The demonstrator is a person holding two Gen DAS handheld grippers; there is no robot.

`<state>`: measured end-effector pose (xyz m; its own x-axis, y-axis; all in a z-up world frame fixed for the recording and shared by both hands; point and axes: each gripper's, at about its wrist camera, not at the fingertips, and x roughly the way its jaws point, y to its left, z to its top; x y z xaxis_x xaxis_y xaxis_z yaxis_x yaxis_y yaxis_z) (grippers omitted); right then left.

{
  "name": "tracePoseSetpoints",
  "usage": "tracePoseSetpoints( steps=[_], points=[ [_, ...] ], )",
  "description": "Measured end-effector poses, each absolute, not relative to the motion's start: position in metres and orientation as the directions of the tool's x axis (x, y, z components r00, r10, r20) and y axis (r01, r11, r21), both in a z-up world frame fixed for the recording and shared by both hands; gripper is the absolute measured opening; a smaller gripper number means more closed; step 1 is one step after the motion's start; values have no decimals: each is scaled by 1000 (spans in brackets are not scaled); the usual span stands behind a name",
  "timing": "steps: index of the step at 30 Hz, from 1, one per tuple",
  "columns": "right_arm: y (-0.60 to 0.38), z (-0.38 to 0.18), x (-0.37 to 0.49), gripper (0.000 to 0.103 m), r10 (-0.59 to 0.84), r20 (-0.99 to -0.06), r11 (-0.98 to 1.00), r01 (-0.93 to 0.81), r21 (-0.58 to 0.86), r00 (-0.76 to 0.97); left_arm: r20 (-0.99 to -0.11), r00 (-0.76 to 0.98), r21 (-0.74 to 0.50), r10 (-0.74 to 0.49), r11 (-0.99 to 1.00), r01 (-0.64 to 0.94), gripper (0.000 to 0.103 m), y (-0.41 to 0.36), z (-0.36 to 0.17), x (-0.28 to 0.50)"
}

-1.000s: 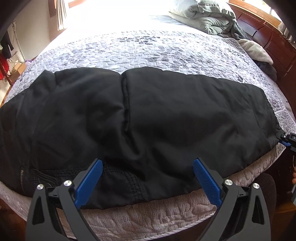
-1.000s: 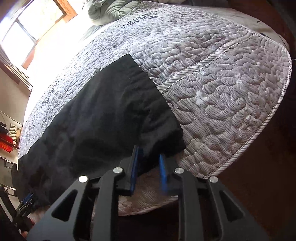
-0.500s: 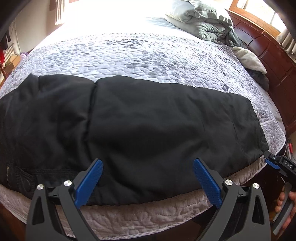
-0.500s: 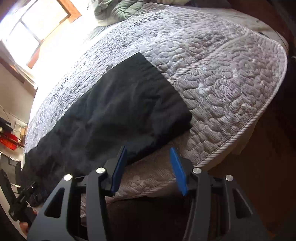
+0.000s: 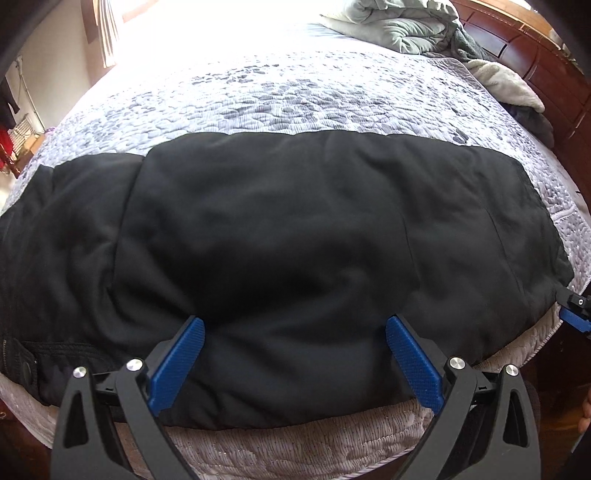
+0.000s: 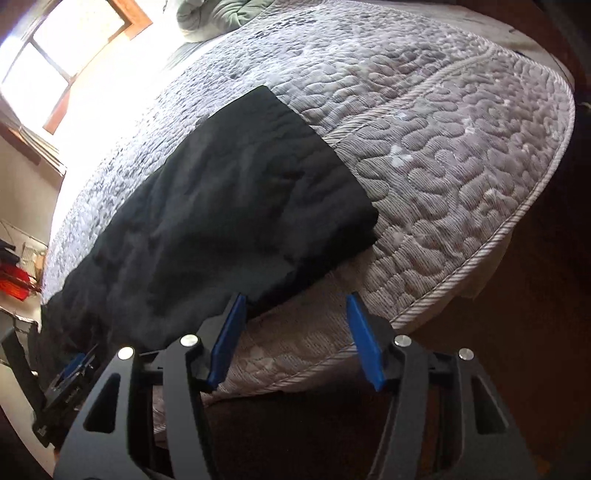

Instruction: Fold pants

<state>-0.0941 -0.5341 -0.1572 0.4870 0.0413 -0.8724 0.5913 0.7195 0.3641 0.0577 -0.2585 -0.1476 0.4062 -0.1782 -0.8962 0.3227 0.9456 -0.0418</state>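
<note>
The black pants (image 5: 295, 240) lie lengthwise along the near edge of the bed, one leg laid over the other. The waist is at the left and the hem at the right. My left gripper (image 5: 295, 328) is open over their near edge, with its blue pads spread wide above the cloth and not pressing on it. My right gripper (image 6: 295, 301) is at the hem end (image 6: 325, 192) and its jaws are opening. Only quilt shows between its fingers, and the pants' corner lies just beyond the left pad (image 6: 229, 332). The right gripper also shows in the left wrist view (image 5: 576, 310).
The grey quilted bedspread (image 6: 443, 166) covers the bed, and its corded edge (image 6: 498, 236) drops to a dark floor. A bunched green-grey comforter (image 5: 399, 26) and a cream blanket (image 5: 506, 81) lie at the far end by a dark wooden headboard (image 5: 546, 62).
My right gripper has let go of the pants' hem corner, opened, and pulled back slightly. My left gripper has moved to the right along the pants and stayed open.
</note>
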Motion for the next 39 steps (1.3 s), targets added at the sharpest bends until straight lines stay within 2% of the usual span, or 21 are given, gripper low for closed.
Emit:
tracePoseSetpoints(
  steps=[7,15,17,19,23,25,34,39],
  points=[
    [-560,-173,-89,63,86,-838,638,616,462,539,-906,374,-71,-197,943,324,100,-256,-153,63],
    [-563,-176,-70,62,72,-843,658,610,442,533,-908,357,-115,-220,950,292,99,-258,-148,67],
    [-563,-177,-71,62,72,-837,657,606,449,542,-914,359,-84,-190,953,290,99,-263,-149,69],
    [-563,-177,-72,55,70,-828,650,604,461,556,-921,358,-45,-151,957,286,100,-268,-154,72],
    [-562,-168,-76,26,92,-789,671,548,499,607,-921,364,-35,-141,959,282,100,-268,-156,73],
    [-559,-158,-75,17,104,-764,683,512,520,637,-919,367,-37,-145,957,287,100,-267,-157,73],
    [-561,-107,-69,13,85,-717,728,448,519,692,-919,361,-58,-159,960,274,100,-272,-154,73],
    [-569,-117,-65,13,1,-794,729,543,417,608,-919,359,-58,-164,956,289,100,-285,-156,71]
  ],
)
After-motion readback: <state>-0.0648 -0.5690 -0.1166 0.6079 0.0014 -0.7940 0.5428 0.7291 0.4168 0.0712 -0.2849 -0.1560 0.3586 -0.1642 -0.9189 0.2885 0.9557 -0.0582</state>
